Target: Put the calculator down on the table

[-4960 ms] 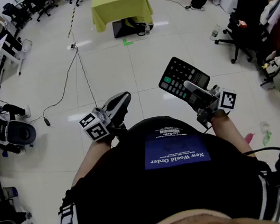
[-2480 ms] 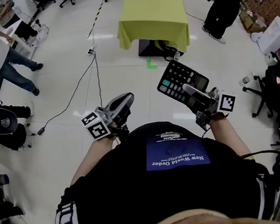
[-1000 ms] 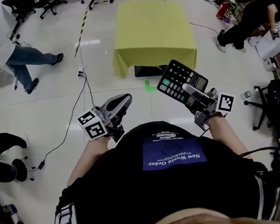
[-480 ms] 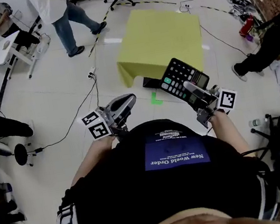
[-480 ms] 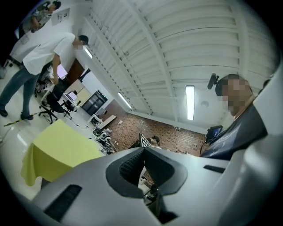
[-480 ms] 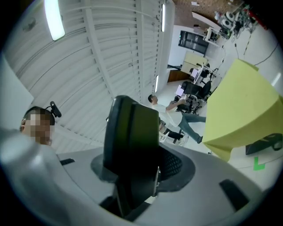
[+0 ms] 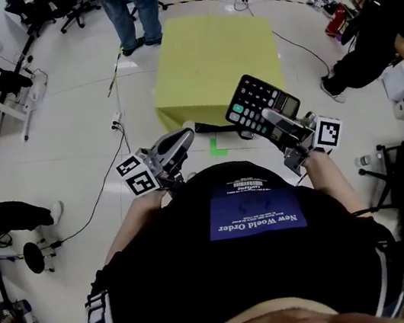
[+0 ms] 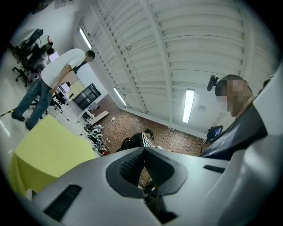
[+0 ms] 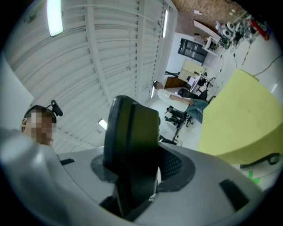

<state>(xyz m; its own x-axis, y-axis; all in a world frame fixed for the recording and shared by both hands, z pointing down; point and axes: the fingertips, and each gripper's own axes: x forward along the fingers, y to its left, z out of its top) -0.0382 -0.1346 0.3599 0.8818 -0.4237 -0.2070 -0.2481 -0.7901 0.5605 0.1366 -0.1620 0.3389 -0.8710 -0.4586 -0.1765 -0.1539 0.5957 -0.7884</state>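
**Q:** Entry one: edges and open room?

**A:** Table (image 7: 210, 51), yellow cloth, top bare, ahead of both grippers. Its near edge and near-left corner face the wearer. Pale open floor lies to the left, crossed by a cable (image 7: 114, 95). A green mark (image 7: 216, 146) sits on the floor just before the near edge. A standing person in jeans (image 7: 130, 7) is at the far-left corner. A seated person (image 7: 374, 37) is well apart at the right.

**Q:** Entry two: the calculator?

**A:** Calculator (image 7: 260, 104): black, flat, with rows of pale keys and a few green ones at one corner. Key face up and tilted. It is held in the air, not on the cloth. In the head view it overlaps the table's near-right edge.

**Q:** Grippers?

**A:** Right gripper (image 7: 280, 124): pads pinch the calculator's near end. Left gripper (image 7: 178, 142): pads pressed together, nothing between them. It is near the table's near-left corner in the head view.

**Q:** Entry three: what does each view add?

**A:** The head view alone shows the key face, both grippers together and the floor around the table. The right gripper view shows the calculator edge-on, a dark slab standing up between the pads, with the table beyond at the right. The left gripper view shows the closed pads, the table at lower left, a brick wall and the ceiling lights.
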